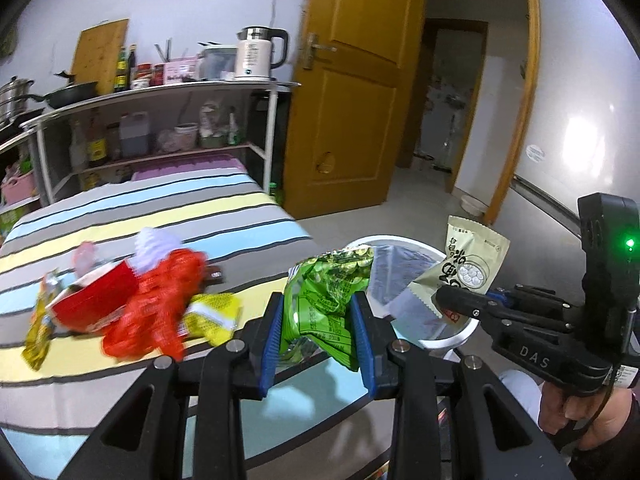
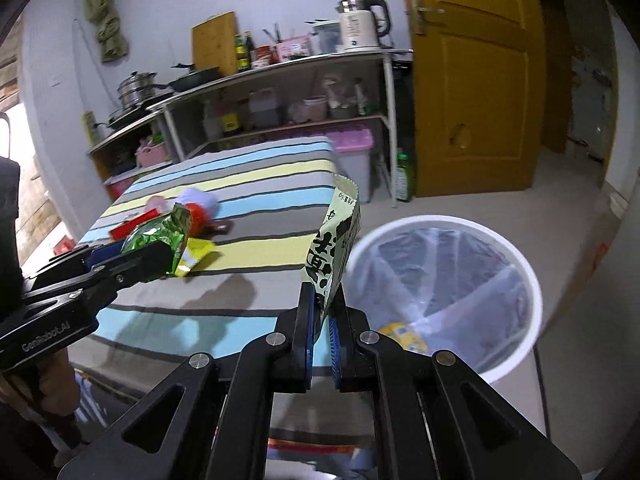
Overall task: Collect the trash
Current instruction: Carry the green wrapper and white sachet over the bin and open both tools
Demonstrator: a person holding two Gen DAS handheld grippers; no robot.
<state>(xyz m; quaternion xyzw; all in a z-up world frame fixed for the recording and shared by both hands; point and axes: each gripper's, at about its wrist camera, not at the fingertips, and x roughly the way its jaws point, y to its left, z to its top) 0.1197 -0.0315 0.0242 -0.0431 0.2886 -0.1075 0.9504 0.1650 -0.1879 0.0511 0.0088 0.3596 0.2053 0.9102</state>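
My left gripper is shut on a crumpled green snack bag, held above the edge of the striped table. From the right wrist view the same green bag sticks out of the left gripper. My right gripper is shut on a flat beige packet with black characters, held upright beside the white bin. That beige packet and right gripper hang over the bin in the left wrist view. More wrappers lie on the table: red, yellow.
The bin has a clear liner and a yellow wrapper at its bottom. A red box and a pale purple item lie among the wrappers. Behind stand kitchen shelves with a kettle, and an open wooden door.
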